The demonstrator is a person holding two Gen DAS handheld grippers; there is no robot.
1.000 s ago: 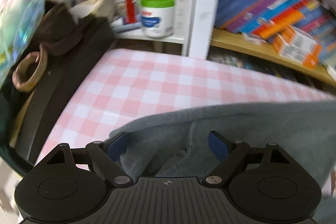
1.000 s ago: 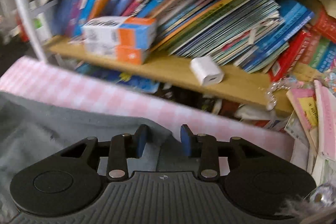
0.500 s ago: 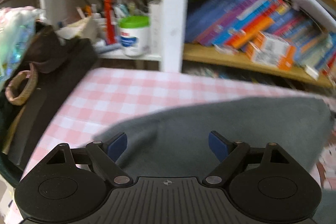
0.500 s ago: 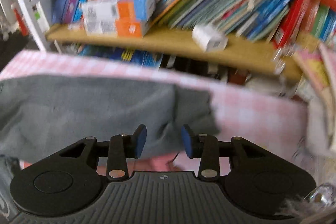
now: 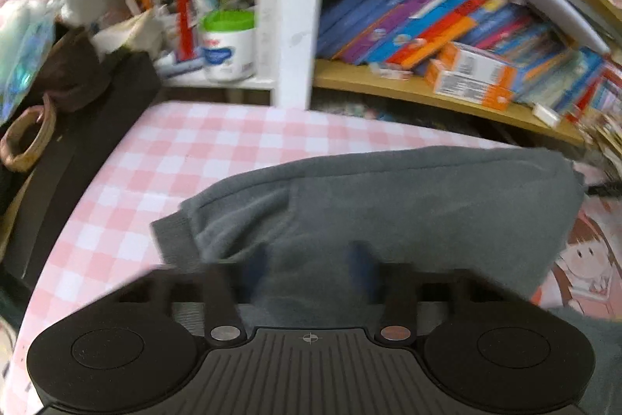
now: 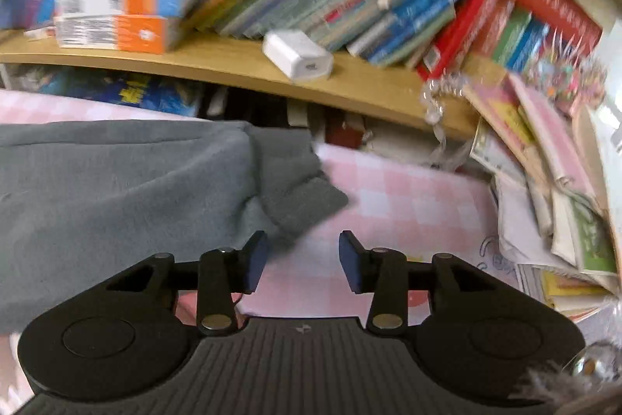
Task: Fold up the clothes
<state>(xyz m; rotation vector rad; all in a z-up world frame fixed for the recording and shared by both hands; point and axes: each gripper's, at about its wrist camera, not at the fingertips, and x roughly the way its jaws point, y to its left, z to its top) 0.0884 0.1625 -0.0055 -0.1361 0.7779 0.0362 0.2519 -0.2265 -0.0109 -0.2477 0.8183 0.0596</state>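
A grey sweatshirt (image 5: 388, 205) lies folded in a long band on the pink checked tablecloth (image 5: 186, 150). Its ribbed cuff (image 5: 175, 240) points left in the left wrist view. My left gripper (image 5: 309, 265) is open and blurred, its blue pads just above the cloth, holding nothing. In the right wrist view the same sweatshirt (image 6: 116, 181) fills the left half, with another cuff (image 6: 307, 201) at its right end. My right gripper (image 6: 299, 261) is open and empty, just short of that cuff, over the tablecloth (image 6: 408, 197).
A bookshelf (image 5: 447, 26) with many books runs along the far edge. A white tub with a green lid (image 5: 227, 45) stands at the back left. A black chair (image 5: 89, 142) is on the left. Paper stacks (image 6: 552, 201) crowd the right side.
Both grippers have let go of the sweatshirt and pulled back toward me. The right jaws have opened wider. The garment's folded edge now lies flat on the table.
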